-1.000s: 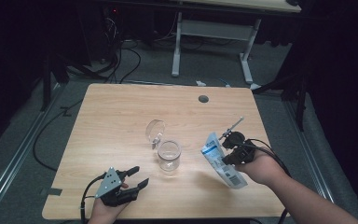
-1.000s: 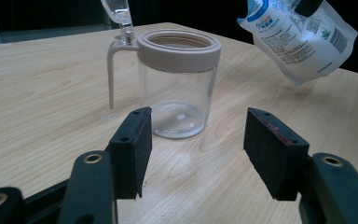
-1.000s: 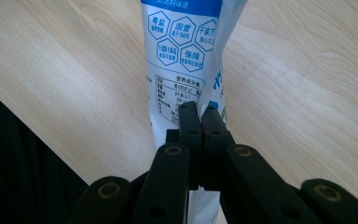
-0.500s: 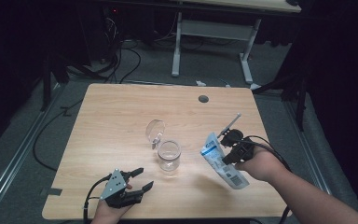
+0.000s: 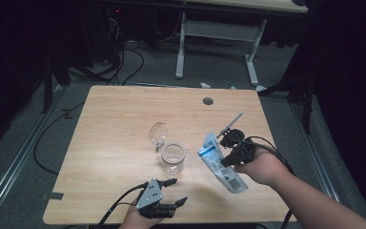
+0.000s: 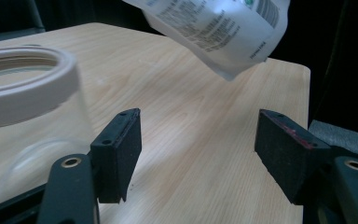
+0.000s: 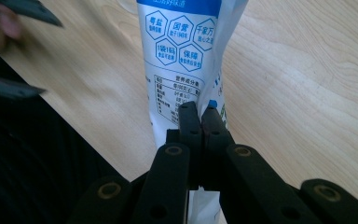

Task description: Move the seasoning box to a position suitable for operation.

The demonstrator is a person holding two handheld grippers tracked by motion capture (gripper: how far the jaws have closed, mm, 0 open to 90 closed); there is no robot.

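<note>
A clear glass jar [image 5: 173, 158] stands upright and uncapped in the middle of the wooden table [image 5: 109, 124]. To its right a white pouch with blue print [image 5: 219, 164] hangs tilted above the table, my right gripper [image 5: 225, 157] shut on its edge [image 7: 199, 112]. At the front edge my left gripper [image 5: 176, 192] points toward the jar. Its jaws have just been opening and stand wide apart [image 6: 198, 126] with only bare table between them. In the left gripper view the jar [image 6: 28, 93] is close on the left and the pouch [image 6: 214, 28] hangs above.
A round glass lid [image 5: 158, 135] leans just behind the jar. A cable hole [image 5: 208, 101] sits near the table's far edge. Cables and a white desk frame [image 5: 214, 43] lie on the floor beyond. Bare wood spreads across the table's left half.
My left gripper has slid right along the front edge and its jaws have spread wider. The right gripper has lifted slightly with the pouch still in it.
</note>
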